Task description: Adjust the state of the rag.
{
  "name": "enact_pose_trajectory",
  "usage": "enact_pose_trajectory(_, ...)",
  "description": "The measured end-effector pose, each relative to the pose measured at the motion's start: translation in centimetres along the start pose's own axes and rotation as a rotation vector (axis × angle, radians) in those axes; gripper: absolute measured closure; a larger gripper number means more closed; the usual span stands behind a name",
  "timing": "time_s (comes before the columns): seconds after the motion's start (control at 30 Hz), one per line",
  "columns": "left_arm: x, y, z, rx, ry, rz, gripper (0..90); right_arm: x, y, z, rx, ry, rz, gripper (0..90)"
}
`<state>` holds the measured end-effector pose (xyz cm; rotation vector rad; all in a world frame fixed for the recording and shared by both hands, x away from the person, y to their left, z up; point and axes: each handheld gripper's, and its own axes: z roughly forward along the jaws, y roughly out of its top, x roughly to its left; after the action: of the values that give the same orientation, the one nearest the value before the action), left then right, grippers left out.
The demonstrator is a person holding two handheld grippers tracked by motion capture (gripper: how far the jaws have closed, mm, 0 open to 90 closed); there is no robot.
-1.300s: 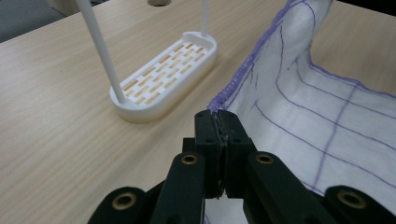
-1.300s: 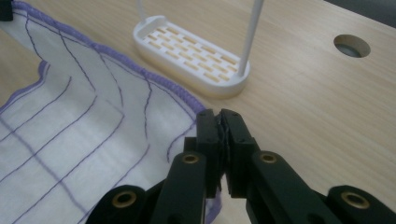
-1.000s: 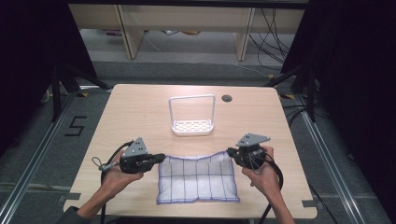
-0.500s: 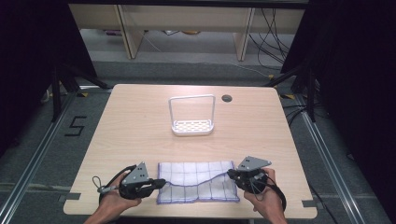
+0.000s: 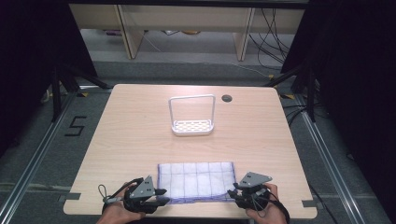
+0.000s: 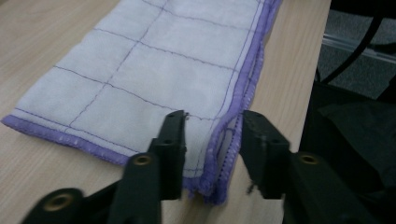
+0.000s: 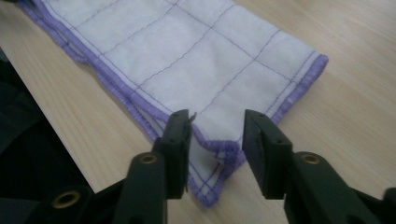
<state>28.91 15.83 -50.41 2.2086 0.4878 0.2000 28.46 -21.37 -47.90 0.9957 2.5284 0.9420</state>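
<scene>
A white cloth (image 5: 196, 181) with purple hems and a stitched grid lies folded flat near the table's front edge. My left gripper (image 5: 163, 196) sits at its near left corner and my right gripper (image 5: 232, 195) at its near right corner. In the left gripper view the doubled cloth (image 6: 154, 70) corner lies between the left gripper (image 6: 212, 123) jaws, which have just been opening and stand apart from it. The right gripper view shows the same: the cloth (image 7: 187, 51) corner rests loose between the right gripper (image 7: 217, 123) jaws, which have also just been opening.
A white wire-handled rack (image 5: 192, 126) stands at the middle of the light wooden table (image 5: 140, 130). A round cable hole (image 5: 227, 98) is behind it. The cloth's near hem lies close to the table's front edge, with dark floor beyond.
Both grippers came down and toward the front edge, bringing the cloth's far edge over onto its near edge. The cloth now lies folded, and both pairs of jaws have opened off its corners.
</scene>
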Motion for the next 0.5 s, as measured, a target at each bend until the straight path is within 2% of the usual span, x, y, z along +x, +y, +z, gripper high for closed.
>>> enact_pose_trajectory(0.03, -0.2, 0.0, -0.1, -0.022, -0.002, -0.047, 49.2, 0.1, -0.2, -0.7, -0.017, 0.005, 0.044, 56.7)
enact_pose_trajectory(0.07, 0.1, 0.2, -0.5, -0.027, 0.008, -0.041, 49.2, 0.1, -0.2, -0.7, -0.017, 0.005, 0.044, 56.7)
enact_pose_trajectory(0.1, 0.4, 0.4, -0.7, -0.051, 0.016, -0.05, 45.9, -0.1, -0.2, -1.0, -0.053, 0.004, 0.041, 54.6)
enact_pose_trajectory(0.13, 0.8, 0.6, -1.1, -0.072, 0.017, -0.075, 43.4, -0.1, -0.1, -1.4, -0.07, 0.005, 0.057, 52.3)
enact_pose_trajectory(0.17, 1.1, 0.7, -1.3, -0.079, 0.031, -0.076, 42.5, -0.2, 0.0, -1.8, -0.088, -0.011, 0.056, 52.2)
enact_pose_trajectory(0.2, 1.6, 1.0, -1.5, -0.096, 0.043, -0.104, 41.9, -0.2, 0.1, -2.0, -0.097, -0.014, 0.066, 52.2)
enact_pose_trajectory(0.27, 2.6, 1.3, -1.8, -0.097, 0.071, -0.108, 40.5, -0.5, 0.4, -2.3, -0.119, -0.042, 0.08, 52.7)
enact_pose_trajectory(0.3, 3.1, 1.5, -1.8, -0.105, 0.085, -0.132, 40.5, -0.8, 0.5, -2.4, -0.109, -0.053, 0.085, 53.1)
enact_pose_trajectory(0.33, 3.9, 1.7, -1.6, -0.11, 0.105, -0.135, 40.2, -0.9, 0.7, -2.3, -0.099, -0.059, 0.102, 53.6)
enact_pose_trajectory(0.37, 4.4, 1.8, -1.4, -0.106, 0.104, -0.144, 39.6, -1.1, 0.8, -2.1, -0.092, -0.065, 0.121, 54.3)
enact_pose_trajectory(0.4, 5.2, 1.9, -1.2, -0.096, 0.117, -0.155, 39.4, -1.3, 0.9, -2.0, -0.084, -0.066, 0.131, 55.3)
enact_pose_trajectory(0.43, 5.8, 2.0, -1.0, -0.084, 0.123, -0.167, 38.4, -1.7, 1.0, -1.2, -0.062, -0.06, 0.121, 56.0)
enact_pose_trajectory(0.47, 6.3, 2.0, -0.8, -0.064, 0.121, -0.174, 38.4, -1.7, 1.0, -1.2, -0.062, -0.06, 0.121, 56.0)
enact_pose_trajectory(0.5, 6.9, 2.0, -0.7, -0.045, 0.113, -0.173, 37.8, -1.6, 1.0, -1.1, -0.037, -0.052, 0.125, 55.9)
